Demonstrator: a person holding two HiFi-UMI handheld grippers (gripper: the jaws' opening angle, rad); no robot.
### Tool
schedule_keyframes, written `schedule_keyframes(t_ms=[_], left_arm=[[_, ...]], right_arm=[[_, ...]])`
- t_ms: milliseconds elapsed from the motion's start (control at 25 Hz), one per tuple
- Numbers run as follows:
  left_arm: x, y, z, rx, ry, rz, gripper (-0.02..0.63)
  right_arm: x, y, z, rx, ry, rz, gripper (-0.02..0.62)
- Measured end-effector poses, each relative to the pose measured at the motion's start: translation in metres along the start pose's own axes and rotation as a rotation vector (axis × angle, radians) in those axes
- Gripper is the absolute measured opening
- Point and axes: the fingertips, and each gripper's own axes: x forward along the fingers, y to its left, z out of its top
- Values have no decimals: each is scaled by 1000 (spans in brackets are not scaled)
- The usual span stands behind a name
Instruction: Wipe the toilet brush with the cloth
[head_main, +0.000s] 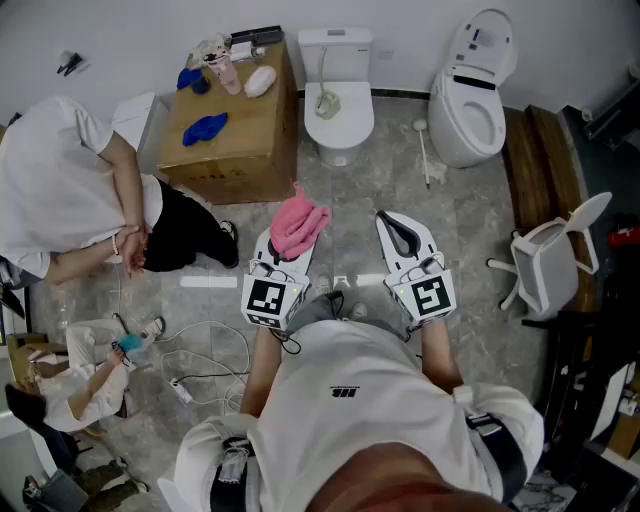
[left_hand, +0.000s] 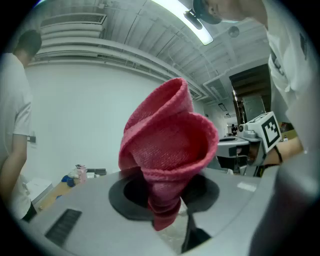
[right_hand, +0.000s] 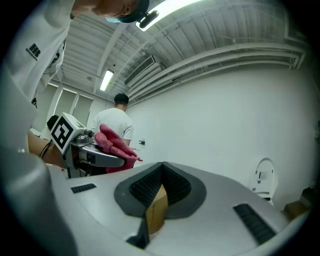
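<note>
A pink cloth (head_main: 298, 224) bunches up out of my left gripper (head_main: 287, 246), which is shut on it at mid-height over the floor. In the left gripper view the cloth (left_hand: 170, 150) stands up from between the jaws, folded into a cone. My right gripper (head_main: 393, 222) is beside it, shut with nothing held; its pads (right_hand: 165, 185) meet at the tip. The right gripper view also catches the cloth (right_hand: 114, 142) at the left. The white toilet brush (head_main: 424, 152) lies on the floor between the two toilets, well ahead of both grippers.
A cardboard box (head_main: 240, 135) with bottles and blue rags stands at the back left beside a white toilet (head_main: 338, 105). A second toilet (head_main: 470, 100) is at the back right. A person (head_main: 60, 190) bends at the left. A white chair (head_main: 550, 265) and floor cables (head_main: 200, 350) flank me.
</note>
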Motion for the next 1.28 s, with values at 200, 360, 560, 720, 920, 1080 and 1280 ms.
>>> schedule_keyframes(t_ms=[200,360,560,720,920,1080,1280], left_arm=[[12,24,-3,0,-11,-10,138],[27,53,-5,-12,-16,-22,138],[45,81,-11,-24,-14,-63,138],[55,96,-16,-29,-16,-116,138],[71,113,-17,-23,-8,-146,138],[83,126,-18,-30,-16,-148,138],[104,142,-20,-48,-6,-139,138]], right_arm=[[26,-3,-6,-11,-13,-12,-4],[54,-15,-8,-9,-4,-64,-3],[84,-17,-16,5,22,-107,-3],[104,-7,-18,8,28,-122,-3],[126,-10,-18,10,43,-158,-3],[145,-16,-21,-9,50,-146,-3],[169,-29,-26,3,63,-129,-3]])
